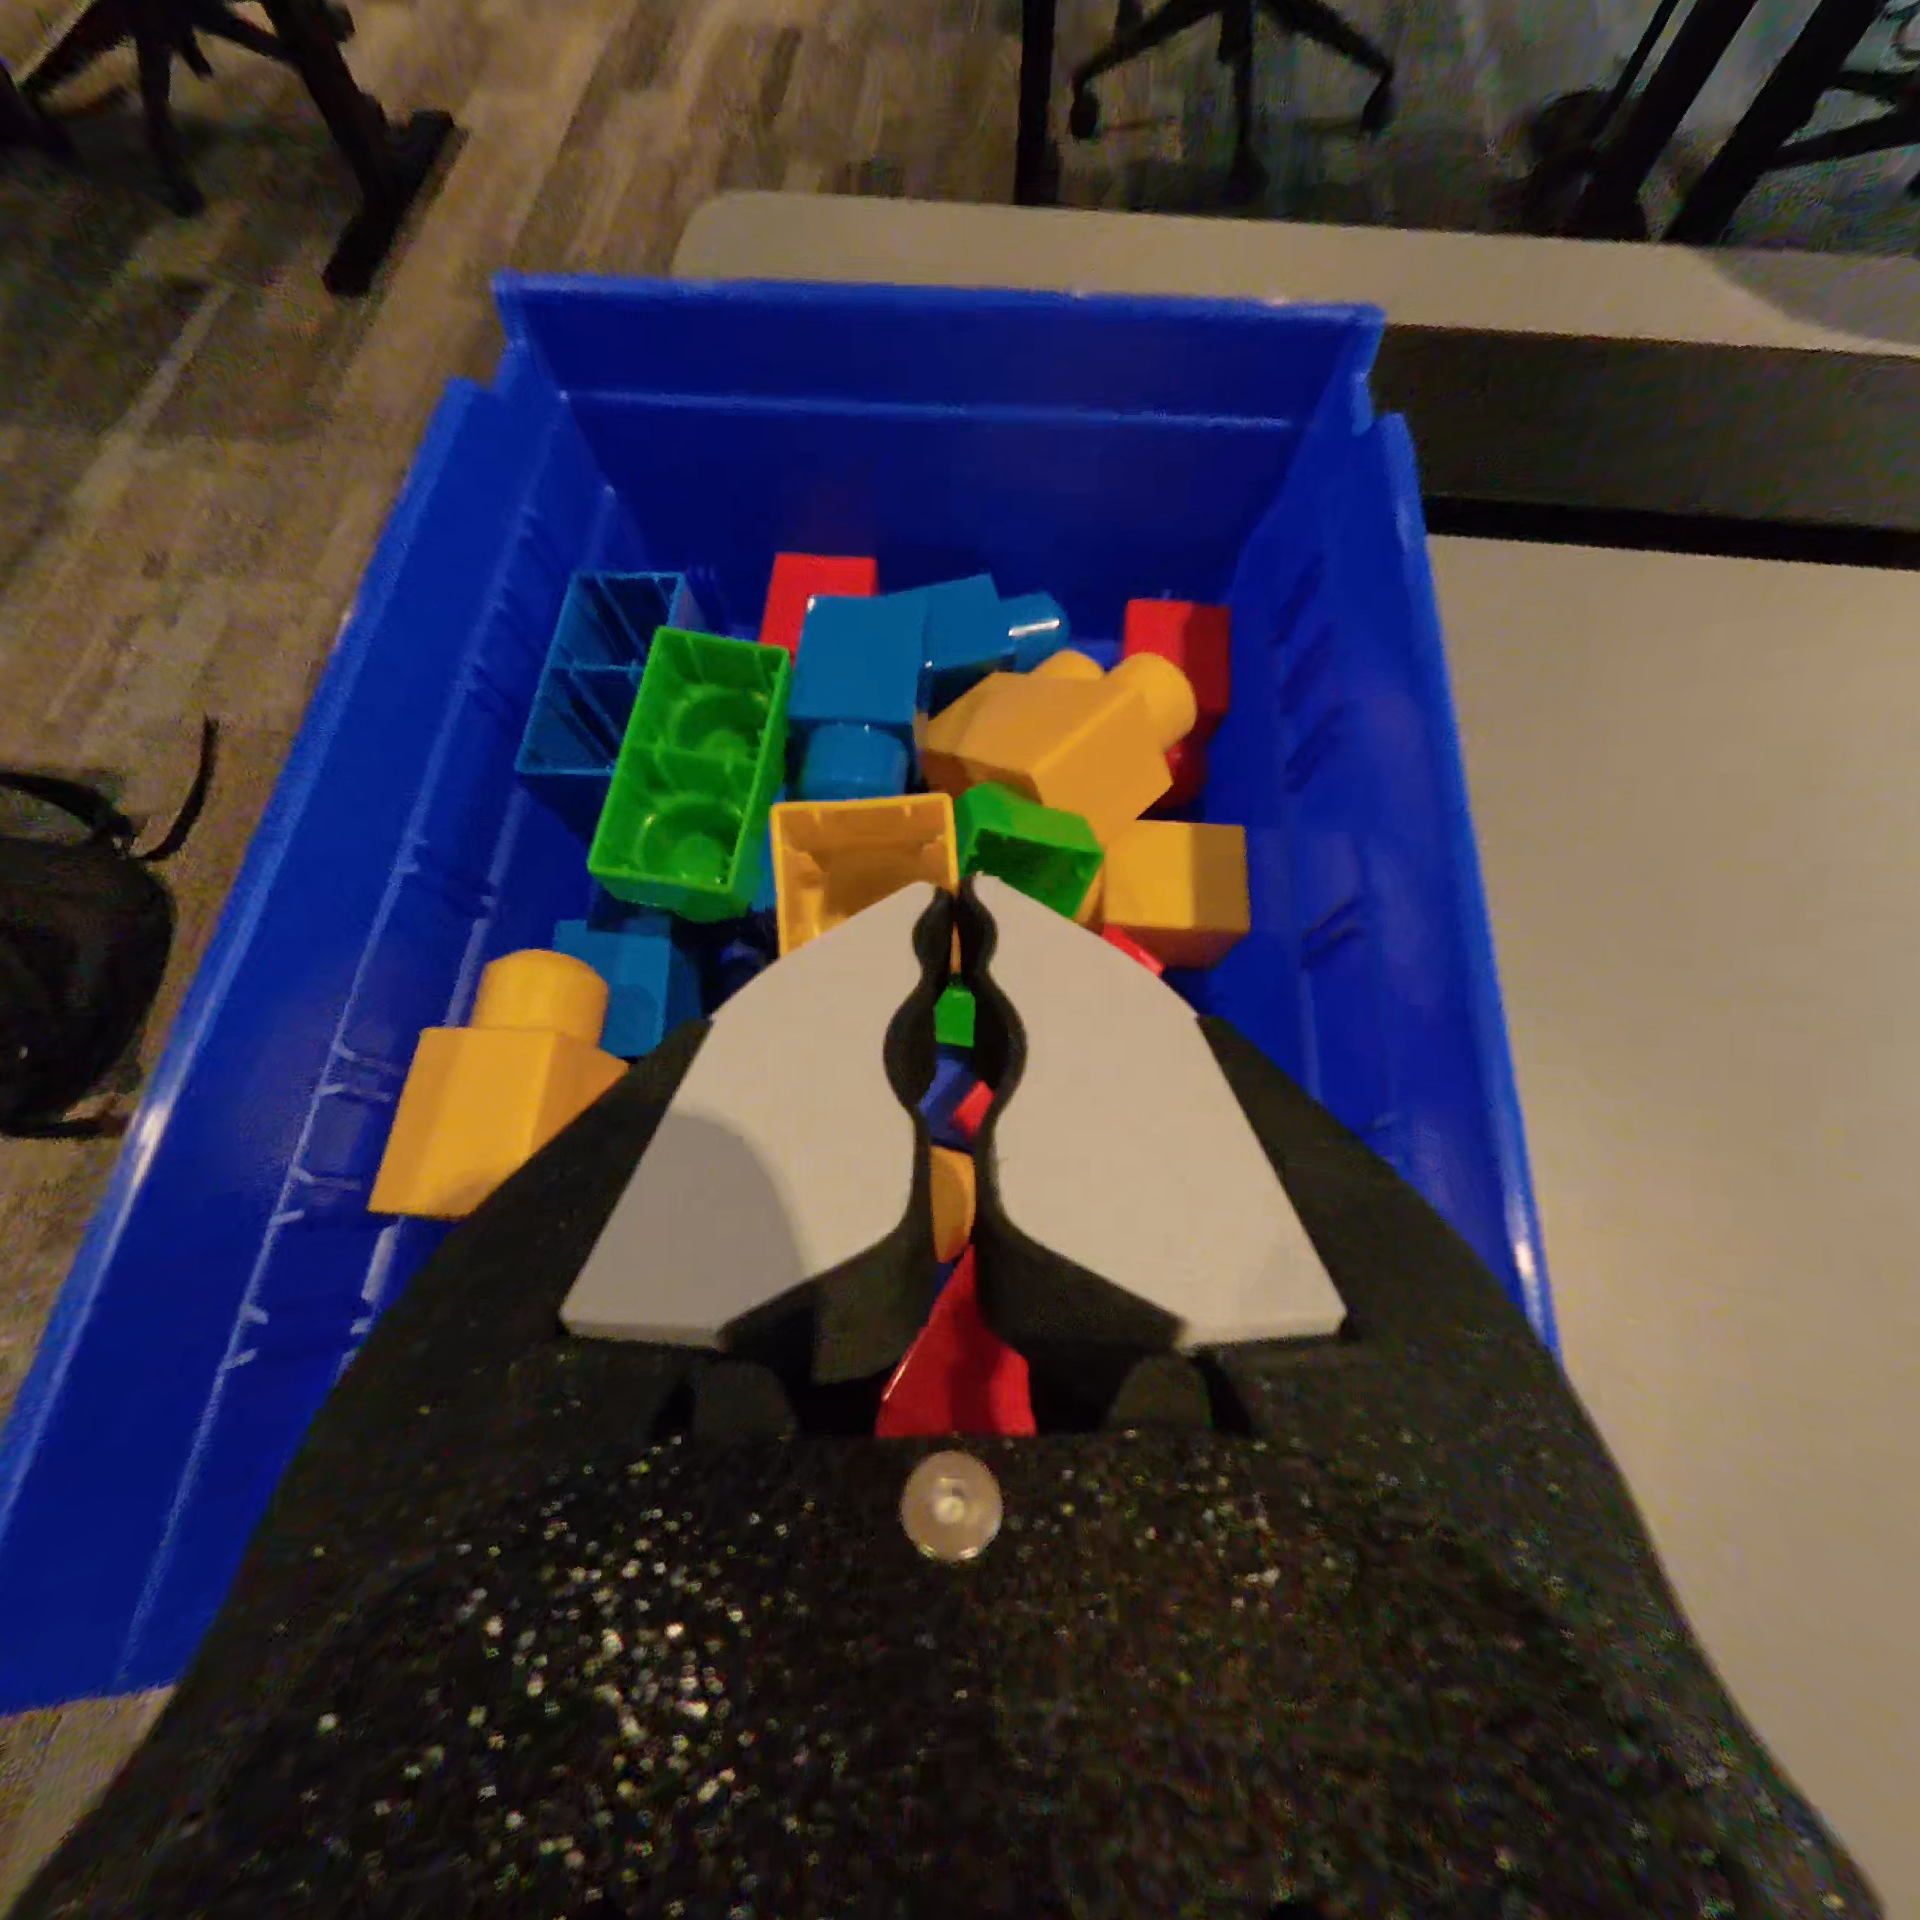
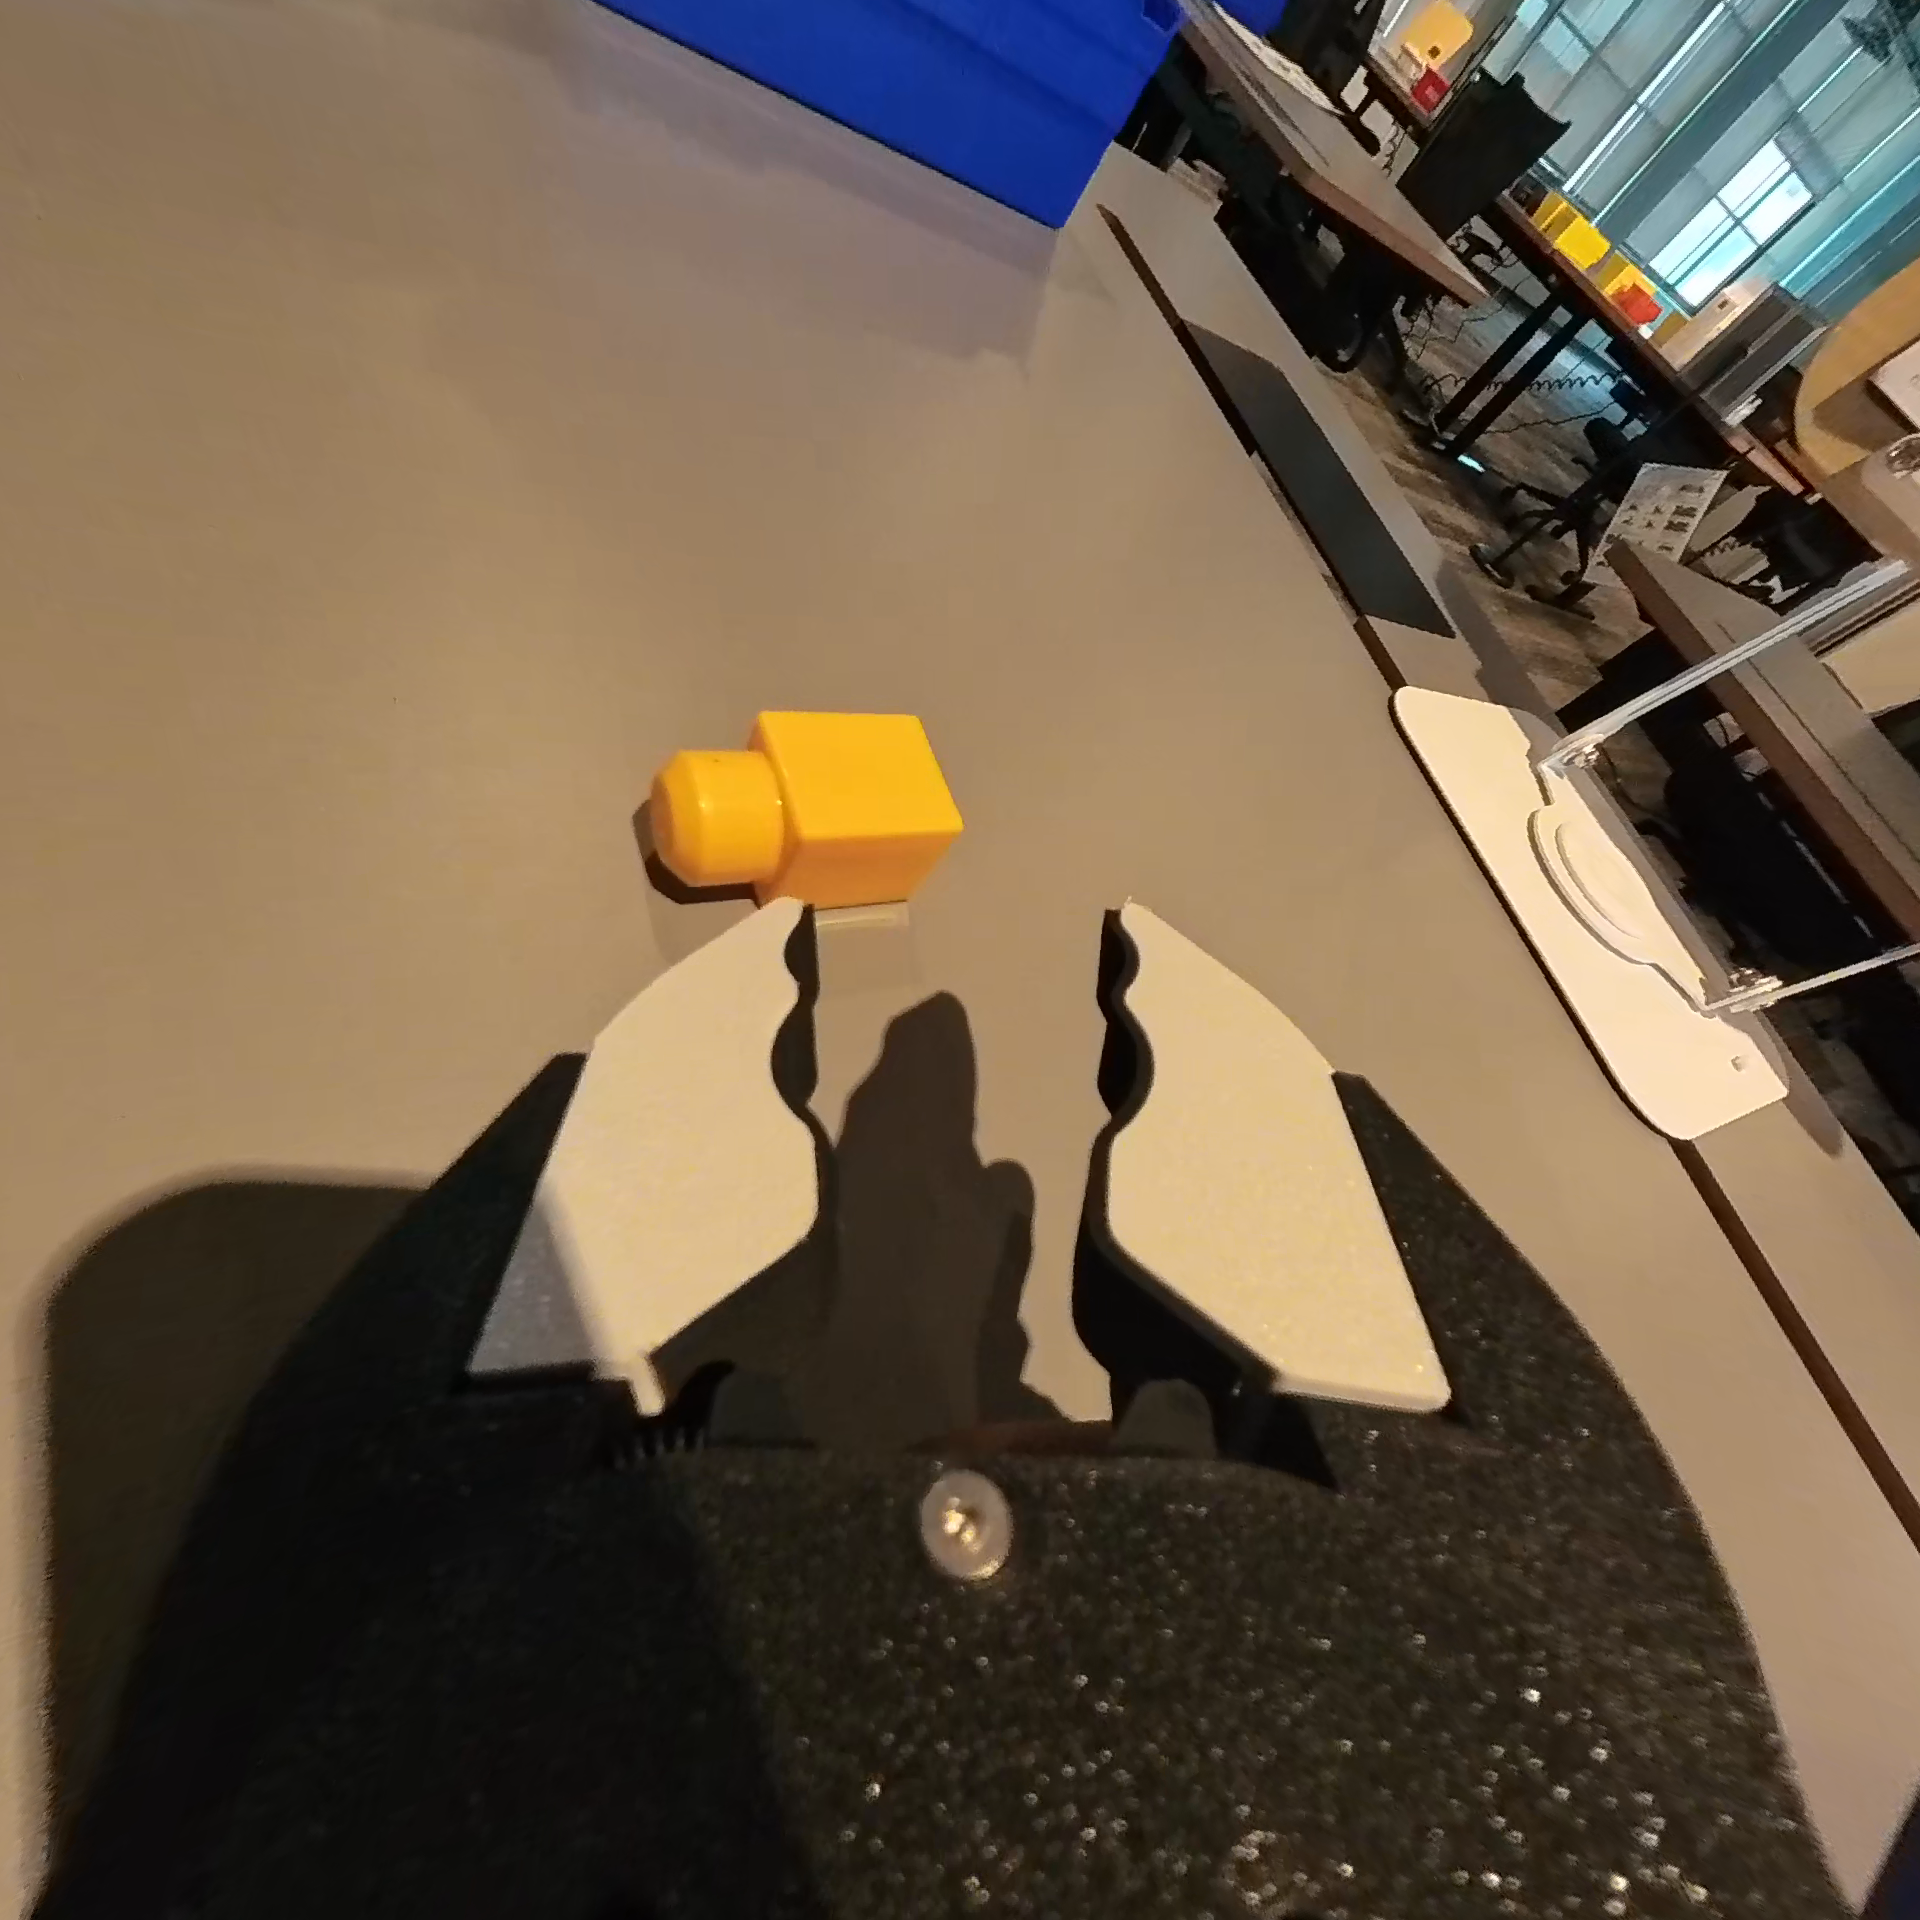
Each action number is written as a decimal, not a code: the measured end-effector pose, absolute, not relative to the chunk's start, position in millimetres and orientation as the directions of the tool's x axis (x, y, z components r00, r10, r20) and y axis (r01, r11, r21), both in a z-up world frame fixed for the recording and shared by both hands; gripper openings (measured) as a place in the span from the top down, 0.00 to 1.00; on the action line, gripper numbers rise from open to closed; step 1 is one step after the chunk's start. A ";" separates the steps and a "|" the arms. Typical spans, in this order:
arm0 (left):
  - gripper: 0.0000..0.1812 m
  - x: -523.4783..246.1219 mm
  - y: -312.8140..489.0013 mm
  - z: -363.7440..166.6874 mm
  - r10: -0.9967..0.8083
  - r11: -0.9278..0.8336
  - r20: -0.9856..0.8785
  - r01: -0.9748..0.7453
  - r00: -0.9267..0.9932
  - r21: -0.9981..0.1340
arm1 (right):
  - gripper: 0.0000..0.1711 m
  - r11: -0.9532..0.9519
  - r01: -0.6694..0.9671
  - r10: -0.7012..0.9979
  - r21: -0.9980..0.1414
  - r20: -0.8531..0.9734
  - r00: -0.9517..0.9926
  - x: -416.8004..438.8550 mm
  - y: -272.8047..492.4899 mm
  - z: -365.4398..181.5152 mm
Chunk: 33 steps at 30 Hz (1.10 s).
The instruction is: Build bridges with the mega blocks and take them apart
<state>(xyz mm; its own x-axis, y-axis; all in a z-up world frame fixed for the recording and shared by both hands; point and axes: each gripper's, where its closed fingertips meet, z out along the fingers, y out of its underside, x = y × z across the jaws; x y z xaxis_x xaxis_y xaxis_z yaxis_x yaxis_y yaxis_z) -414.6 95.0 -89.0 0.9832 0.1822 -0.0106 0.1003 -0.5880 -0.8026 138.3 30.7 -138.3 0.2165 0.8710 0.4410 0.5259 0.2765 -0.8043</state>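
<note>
In the left wrist view a blue bin (image 1: 436, 935) holds several mega blocks in yellow, green, blue and red. My left gripper (image 1: 956, 899) is down inside the bin. Its pads are pressed together on the thin right wall of a hollow yellow block (image 1: 852, 852) that lies open side up. In the right wrist view my right gripper (image 2: 956, 914) is open and empty, low over the grey table (image 2: 416, 468). A single-stud yellow block (image 2: 831, 810) lies on its side just beyond the left fingertip (image 2: 769, 925), outside the jaws.
A green two-stud block (image 1: 691, 769) and a small green block (image 1: 1029, 847) lie right next to the gripped one. The bin's corner shows at the top of the right wrist view (image 2: 935, 83). A white plate with a clear bracket (image 2: 1558, 894) sits at the table's right edge. Tip to tip, the grippers are about 55 cm apart.
</note>
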 end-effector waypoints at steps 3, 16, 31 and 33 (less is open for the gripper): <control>0.99 -407.1 100.0 -98.9 0.150 -0.630 -0.012 0.086 0.989 -0.772 | 0.70 0.284 0.531 0.867 -0.798 0.451 0.214 138.2 30.4 -139.0; 1.00 -366.7 94.4 -8.8 -0.196 -0.235 0.322 0.274 0.926 -0.932 | 0.70 0.297 0.543 0.862 -0.786 0.465 0.201 137.2 29.3 -141.0; 1.00 -12.6 32.0 -59.3 -0.875 -0.454 0.484 -0.344 -0.002 -0.822 | 0.69 0.293 0.531 0.868 -0.795 0.454 0.201 138.0 28.0 -139.6; 1.00 19.1 27.4 -88.0 -0.836 -0.484 0.547 -0.420 -0.037 -0.768 | 0.69 0.296 0.532 0.868 -0.793 0.456 0.196 138.0 27.2 -139.8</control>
<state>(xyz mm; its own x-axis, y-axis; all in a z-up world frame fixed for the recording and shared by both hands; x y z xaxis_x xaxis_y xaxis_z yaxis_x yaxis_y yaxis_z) 19.1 27.4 -88.0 -0.0372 -0.8363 0.5470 -0.4197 -0.4837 -0.7680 138.0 27.2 -139.8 0.1962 0.8682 0.4558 0.5318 0.2963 -0.7934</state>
